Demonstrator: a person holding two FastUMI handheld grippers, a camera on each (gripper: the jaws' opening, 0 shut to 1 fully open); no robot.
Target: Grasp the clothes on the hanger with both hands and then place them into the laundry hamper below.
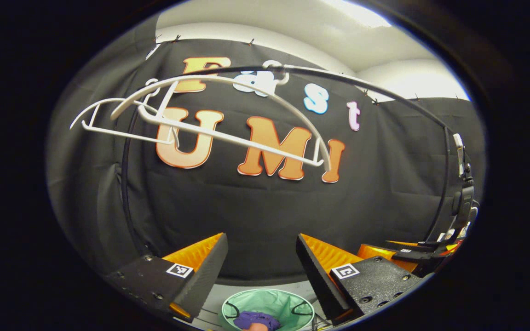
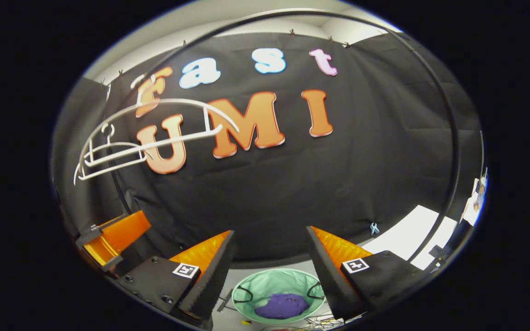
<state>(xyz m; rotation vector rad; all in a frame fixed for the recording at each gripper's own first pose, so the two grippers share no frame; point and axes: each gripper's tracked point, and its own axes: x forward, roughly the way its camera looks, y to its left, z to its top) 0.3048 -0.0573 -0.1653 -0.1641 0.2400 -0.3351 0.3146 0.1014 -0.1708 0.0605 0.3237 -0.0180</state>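
Two bare white hangers [image 1: 210,131] hang from a black rail [image 1: 366,85] in the left gripper view; they also appear as white hangers [image 2: 154,138] in the right gripper view. Below stands a pale green laundry hamper [image 1: 288,303] with purple clothes [image 1: 258,318] inside. From the right gripper view the hamper [image 2: 265,282] and the purple clothes [image 2: 283,305] lie between the fingers. My left gripper [image 1: 261,246] is open and holds nothing. My right gripper [image 2: 269,239] is open too, and the left gripper [image 2: 108,241] appears at its left.
A black rack frame [image 2: 449,138] arcs around the space, with its upright post [image 1: 124,184] at the left. Black cloth covers the back wall. A light floor [image 2: 412,230] lies under the hamper, with some thin cables [image 2: 320,319] beside it.
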